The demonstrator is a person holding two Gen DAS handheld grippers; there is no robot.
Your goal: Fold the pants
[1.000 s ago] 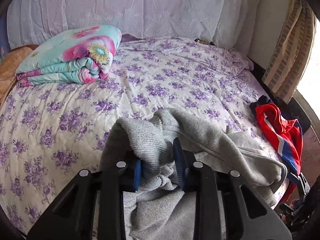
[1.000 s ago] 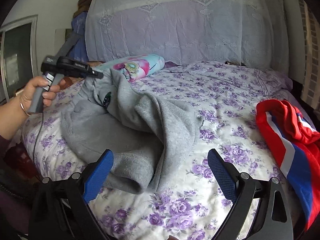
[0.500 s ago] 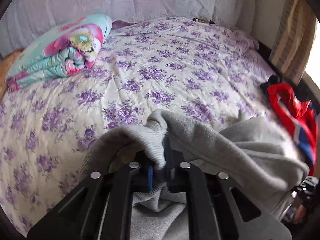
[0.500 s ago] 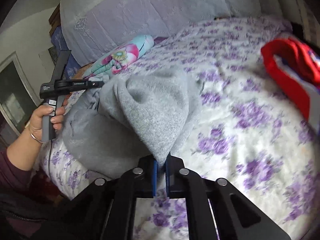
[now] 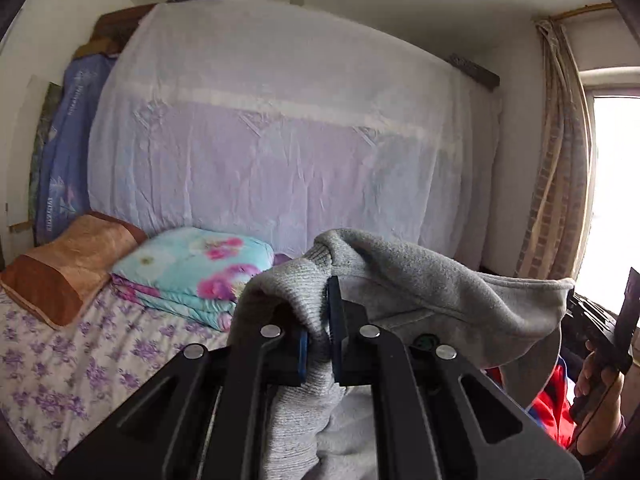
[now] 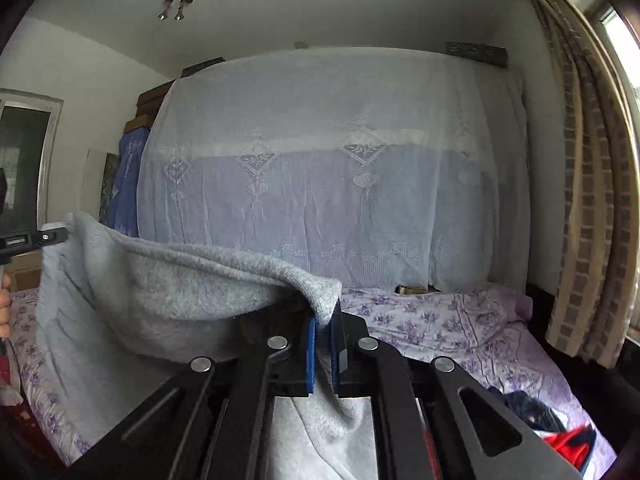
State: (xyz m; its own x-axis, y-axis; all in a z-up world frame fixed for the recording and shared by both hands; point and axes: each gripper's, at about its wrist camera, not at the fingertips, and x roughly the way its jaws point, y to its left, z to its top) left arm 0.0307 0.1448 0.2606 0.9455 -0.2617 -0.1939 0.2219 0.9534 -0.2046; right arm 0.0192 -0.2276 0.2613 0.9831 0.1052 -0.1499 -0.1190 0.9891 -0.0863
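Grey pants held up above bed, stretched between both grippers, fabric sagging beneath. Left gripper clenched on ribbed edge of pants; right gripper clenched on another edge. Folded floral quilt and brown pillow at bed's far left corner. Red garment near bed's right edge.
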